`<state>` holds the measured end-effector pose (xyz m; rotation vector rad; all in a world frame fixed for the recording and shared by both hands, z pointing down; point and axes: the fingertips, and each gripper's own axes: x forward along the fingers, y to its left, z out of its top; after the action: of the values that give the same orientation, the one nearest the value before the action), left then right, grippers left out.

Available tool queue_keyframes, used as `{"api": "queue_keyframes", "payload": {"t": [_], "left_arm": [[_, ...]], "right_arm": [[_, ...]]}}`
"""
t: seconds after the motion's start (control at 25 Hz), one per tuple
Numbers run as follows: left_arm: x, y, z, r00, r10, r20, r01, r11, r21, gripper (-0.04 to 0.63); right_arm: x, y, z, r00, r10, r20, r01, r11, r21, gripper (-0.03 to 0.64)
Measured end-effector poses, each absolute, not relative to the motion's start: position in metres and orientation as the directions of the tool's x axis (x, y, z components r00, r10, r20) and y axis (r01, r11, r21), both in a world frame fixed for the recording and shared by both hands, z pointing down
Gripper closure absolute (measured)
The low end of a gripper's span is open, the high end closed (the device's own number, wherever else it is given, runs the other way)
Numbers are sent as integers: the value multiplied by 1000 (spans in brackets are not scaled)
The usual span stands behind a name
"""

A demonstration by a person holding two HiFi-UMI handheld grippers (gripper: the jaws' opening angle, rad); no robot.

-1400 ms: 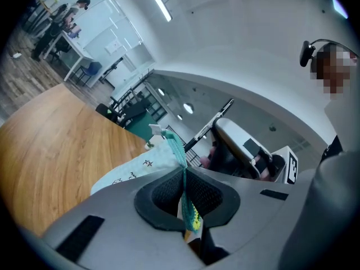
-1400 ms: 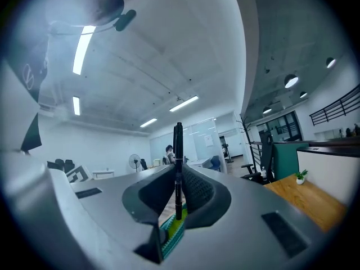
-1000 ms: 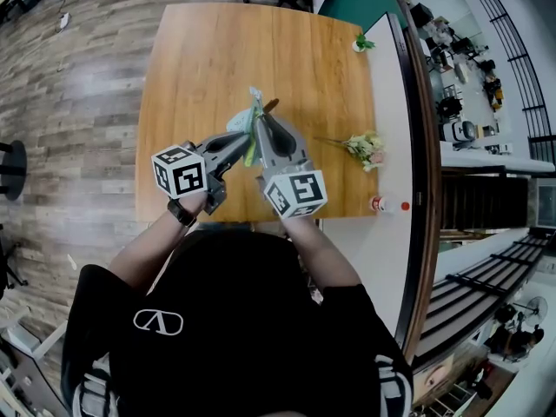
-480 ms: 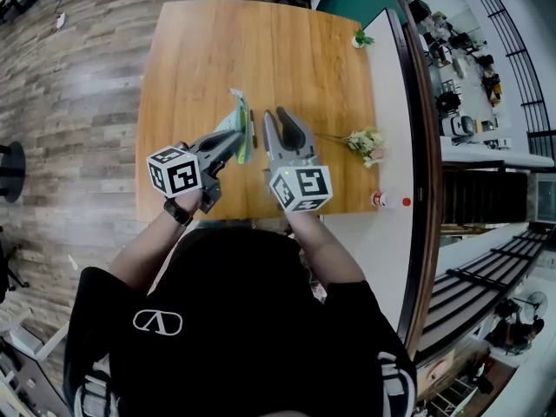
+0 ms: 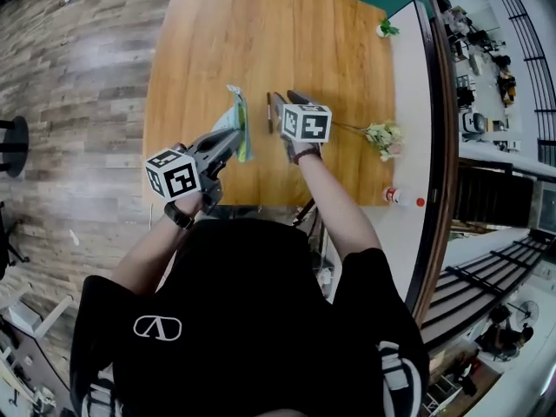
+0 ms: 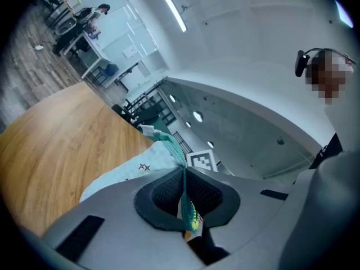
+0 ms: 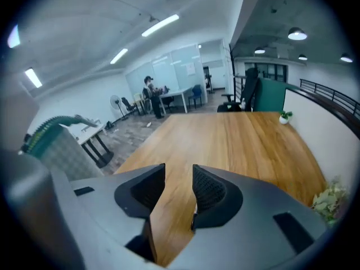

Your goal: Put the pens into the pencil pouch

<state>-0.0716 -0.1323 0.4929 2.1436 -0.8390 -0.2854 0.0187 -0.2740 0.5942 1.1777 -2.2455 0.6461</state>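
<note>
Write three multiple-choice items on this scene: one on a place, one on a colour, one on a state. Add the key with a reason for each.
1. The visible pen lies: A on the table; B on the floor; C in a cup.
2. The pouch is: A red; B pale green; C black.
3. The left claw is: A open and empty; B shut on the pouch; C shut on a flower.
Key: 1 A, it rests on the wood; 2 B, mint fabric shows in the head view; 3 B, its pads pinch the fabric edge.

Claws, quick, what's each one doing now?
Left claw: shut on the pouch.
Right claw: just been opening, nothing in it.
</note>
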Motion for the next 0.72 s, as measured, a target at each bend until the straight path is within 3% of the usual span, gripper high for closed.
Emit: {"api": "queue_keyframes", "payload": {"t": [0.32,0.72], "left_arm": [[-87,-121,525,721,-683,115,-489,-384,783,580],[-87,-121,544,715,-685,140,-491,-350,797,580]], "right_arm": [[22,-294,744,-352,-298,887,-867,462,-189,465],[27,-296,825,-259,-80,963,-897,391,-209,466]]}}
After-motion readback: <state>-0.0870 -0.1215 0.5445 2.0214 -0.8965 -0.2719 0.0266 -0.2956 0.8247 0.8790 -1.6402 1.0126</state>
